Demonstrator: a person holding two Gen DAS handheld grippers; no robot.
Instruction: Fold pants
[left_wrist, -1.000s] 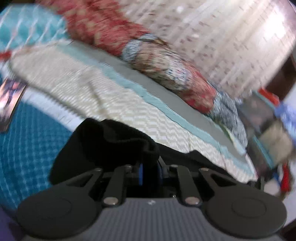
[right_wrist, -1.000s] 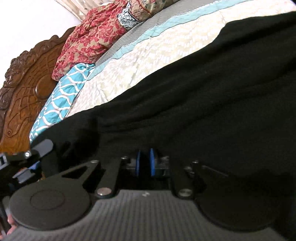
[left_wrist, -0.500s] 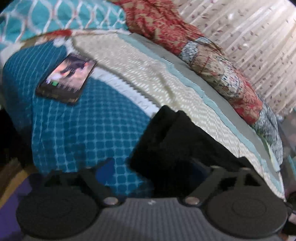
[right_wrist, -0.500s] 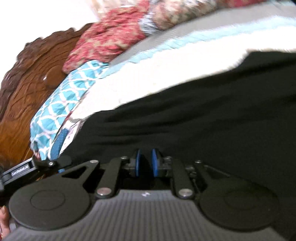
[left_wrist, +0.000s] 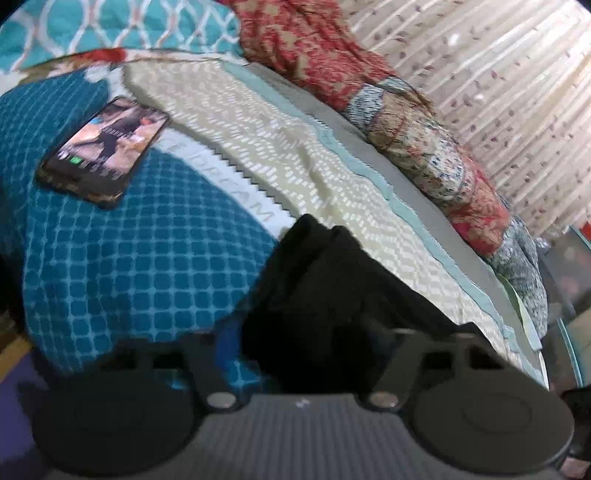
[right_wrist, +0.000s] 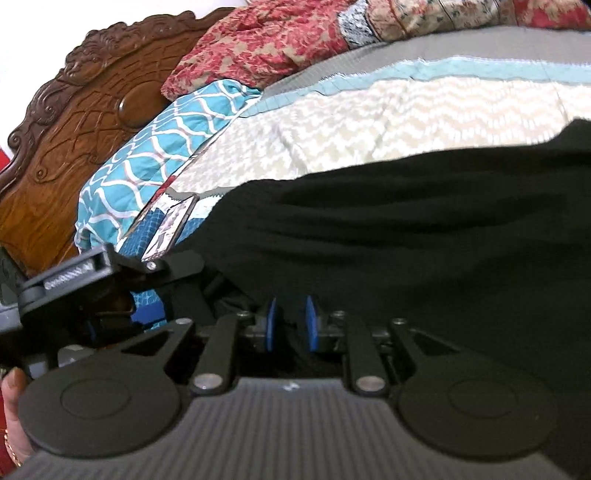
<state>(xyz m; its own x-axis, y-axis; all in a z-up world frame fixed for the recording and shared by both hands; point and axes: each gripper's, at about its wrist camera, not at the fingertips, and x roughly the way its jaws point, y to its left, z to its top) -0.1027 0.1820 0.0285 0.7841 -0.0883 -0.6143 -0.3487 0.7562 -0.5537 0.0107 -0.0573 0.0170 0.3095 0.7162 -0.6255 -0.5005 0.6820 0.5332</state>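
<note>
Black pants (right_wrist: 424, 236) lie spread across the bed; a bunched end (left_wrist: 325, 288) shows in the left wrist view. My left gripper (left_wrist: 299, 343) is open wide, its fingers apart on either side of that bunched end, which lies loose between them. My right gripper (right_wrist: 290, 325) has its blue pads (right_wrist: 271, 325) a small gap apart over the dark cloth; no fold is clearly pinched between them. The left gripper also shows at the left of the right wrist view (right_wrist: 92, 273).
A phone (left_wrist: 107, 147) with a lit screen lies on the teal checked bedspread (left_wrist: 129, 266). A cream zigzag blanket (left_wrist: 295, 147), red patterned bedding (left_wrist: 424, 140), a teal pillow (right_wrist: 159, 144) and a carved wooden headboard (right_wrist: 74, 110) surround the pants.
My left gripper opened and let go of the bunched pants end, which now lies on the bed. My right gripper's pads parted slightly and the view swung toward the headboard.
</note>
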